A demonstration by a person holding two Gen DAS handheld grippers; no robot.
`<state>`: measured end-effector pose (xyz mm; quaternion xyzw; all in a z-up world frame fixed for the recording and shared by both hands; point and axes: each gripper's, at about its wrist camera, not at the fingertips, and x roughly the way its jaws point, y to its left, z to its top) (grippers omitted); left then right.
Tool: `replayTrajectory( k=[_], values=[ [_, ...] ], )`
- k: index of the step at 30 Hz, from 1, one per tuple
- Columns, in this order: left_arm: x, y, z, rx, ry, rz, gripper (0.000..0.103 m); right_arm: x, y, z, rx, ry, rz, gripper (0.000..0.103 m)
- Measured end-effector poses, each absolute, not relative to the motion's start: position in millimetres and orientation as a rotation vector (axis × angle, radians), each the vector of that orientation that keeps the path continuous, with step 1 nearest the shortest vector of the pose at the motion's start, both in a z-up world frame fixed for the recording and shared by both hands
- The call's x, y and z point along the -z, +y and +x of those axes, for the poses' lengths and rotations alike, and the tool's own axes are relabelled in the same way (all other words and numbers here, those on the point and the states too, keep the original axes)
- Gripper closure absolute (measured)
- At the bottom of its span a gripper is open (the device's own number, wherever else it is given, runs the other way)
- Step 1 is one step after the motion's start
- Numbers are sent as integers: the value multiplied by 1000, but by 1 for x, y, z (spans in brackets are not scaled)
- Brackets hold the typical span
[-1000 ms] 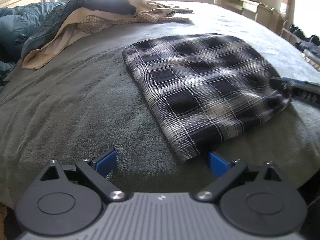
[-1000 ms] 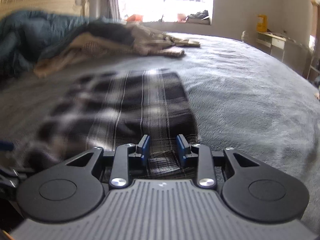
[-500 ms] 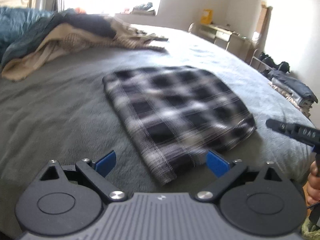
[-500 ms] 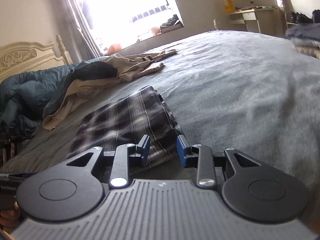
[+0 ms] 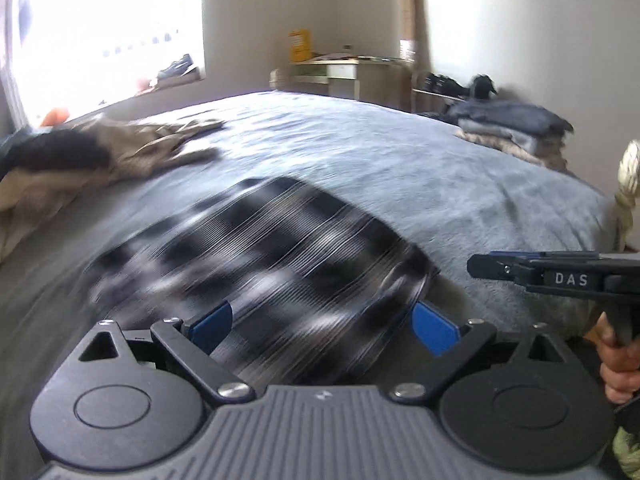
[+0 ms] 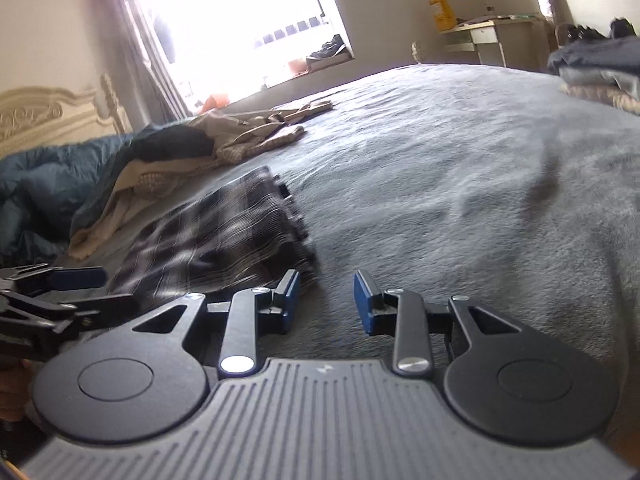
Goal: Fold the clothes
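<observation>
A folded black-and-white plaid garment (image 5: 256,256) lies flat on the grey bed cover (image 5: 400,168), blurred by motion in the left wrist view. My left gripper (image 5: 324,322) is wide open just in front of its near edge, and the cloth shows between the blue pads (image 5: 212,320) without being pressed. My right gripper (image 6: 326,302) is open with a narrower gap, and only bed cover shows between its fingers. The plaid garment (image 6: 216,240) lies just left of it. Each gripper appears in the other's view: the right gripper (image 5: 492,268), the left gripper (image 6: 60,280).
A heap of unfolded beige and dark clothes (image 6: 180,160) sits at the far left by a blue duvet (image 6: 36,184) and the headboard (image 6: 40,116). A stack of folded clothes (image 5: 516,124) lies at the bed's far right edge. A desk (image 5: 344,72) stands beyond.
The left gripper swung right and closer, so the plaid garment's near edge now shows between its open fingers. The right gripper drew back off the garment to its right side and rolled.
</observation>
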<state>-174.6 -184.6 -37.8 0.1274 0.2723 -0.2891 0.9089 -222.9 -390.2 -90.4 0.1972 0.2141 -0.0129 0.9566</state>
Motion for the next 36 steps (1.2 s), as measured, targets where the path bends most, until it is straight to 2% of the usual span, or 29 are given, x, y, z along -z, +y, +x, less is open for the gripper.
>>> replayTrajectory(
  k=[6,15,17,21,24,26,28,30,33,35,36],
  values=[
    [45,-219,-159,635,529,357,11,100,-402,-217,-1,429,433,74],
    [67,-245,-169,720,502,570,30,111,-409,-203,-25,423,436,74],
    [72,-248,-167,708,507,594,38,113,-410,-202,-30,421,439,74],
    [72,-248,-162,700,518,584,46,116,-411,-200,-35,417,440,74],
    [69,-246,-158,695,520,568,57,118,-413,-200,-38,416,456,75],
    [67,-243,-155,688,524,543,70,119,-416,-201,-44,411,472,75],
    [63,-242,-152,687,533,513,76,120,-417,-201,-48,406,482,75],
    [63,-241,-150,687,540,509,76,120,-418,-201,-51,403,491,75],
    [68,-247,-154,682,530,560,70,121,-420,-201,-56,400,502,75],
    [70,-252,-159,685,514,598,60,122,-422,-201,-60,398,511,75],
    [71,-254,-161,684,507,615,58,122,-423,-201,-62,396,517,75]
  ],
)
